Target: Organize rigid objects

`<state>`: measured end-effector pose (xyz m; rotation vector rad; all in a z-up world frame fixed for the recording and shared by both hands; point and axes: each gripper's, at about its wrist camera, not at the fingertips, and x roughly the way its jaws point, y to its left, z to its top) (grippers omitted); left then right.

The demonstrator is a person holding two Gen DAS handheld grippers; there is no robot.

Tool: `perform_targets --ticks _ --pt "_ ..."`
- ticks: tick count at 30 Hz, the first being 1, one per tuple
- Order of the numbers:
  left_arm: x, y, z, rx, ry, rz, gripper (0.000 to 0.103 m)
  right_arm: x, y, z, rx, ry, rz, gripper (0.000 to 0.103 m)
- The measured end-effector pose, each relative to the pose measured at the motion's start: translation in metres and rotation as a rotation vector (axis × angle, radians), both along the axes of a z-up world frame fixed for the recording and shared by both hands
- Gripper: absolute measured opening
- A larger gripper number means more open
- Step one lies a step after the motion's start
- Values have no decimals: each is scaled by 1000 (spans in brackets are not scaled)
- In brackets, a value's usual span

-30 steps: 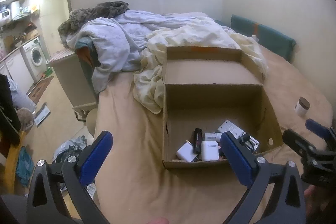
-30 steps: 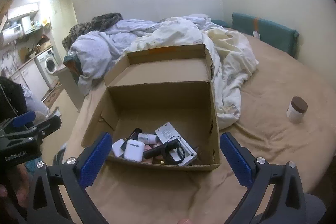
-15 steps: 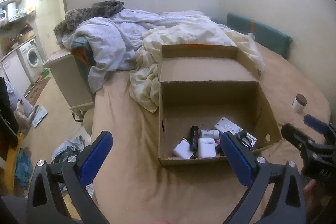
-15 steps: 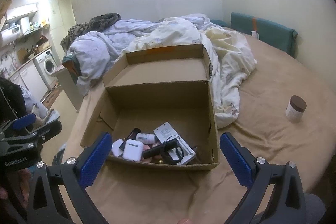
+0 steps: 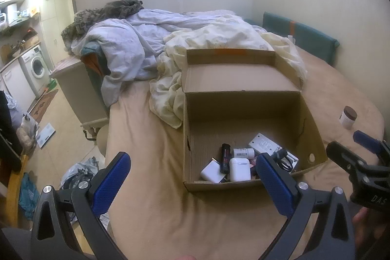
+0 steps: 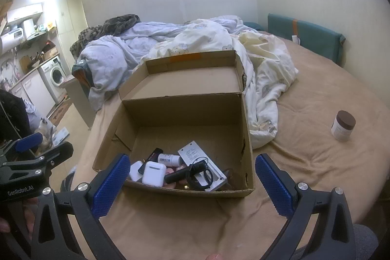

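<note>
Cardboard box (image 6: 246, 138) on bed (image 6: 316, 157), lid open, holding white earbud case (image 6: 153, 171), small bottle (image 6: 169, 158) and, apparently, a remote; jar (image 6: 343, 125) well right of box. Left gripper (image 5: 192, 177) and right gripper (image 6: 191, 179) spread wide, empty, before box.

box (image 6: 246, 138) top open | duvet (image 6: 265, 79) crowds far side | near sheet (image 6: 170, 223) bare

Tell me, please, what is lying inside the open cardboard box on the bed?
In the cardboard box: a white earbud case, white charger plug, small white bottle, black tube, flat white device and black cord. Items underneath are hidden.
</note>
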<state>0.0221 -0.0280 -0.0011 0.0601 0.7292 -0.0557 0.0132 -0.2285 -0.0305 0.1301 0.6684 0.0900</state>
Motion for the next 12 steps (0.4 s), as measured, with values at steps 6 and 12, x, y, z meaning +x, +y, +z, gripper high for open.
perform_targets --ticks 6,12 --pt "-1 -2 -2 0 13 -24 102 0 0 0 -2 -1 0 103" --pt "-3 -5 -3 -8 4 -48 102 0 0 1 -3 -1 2 103"
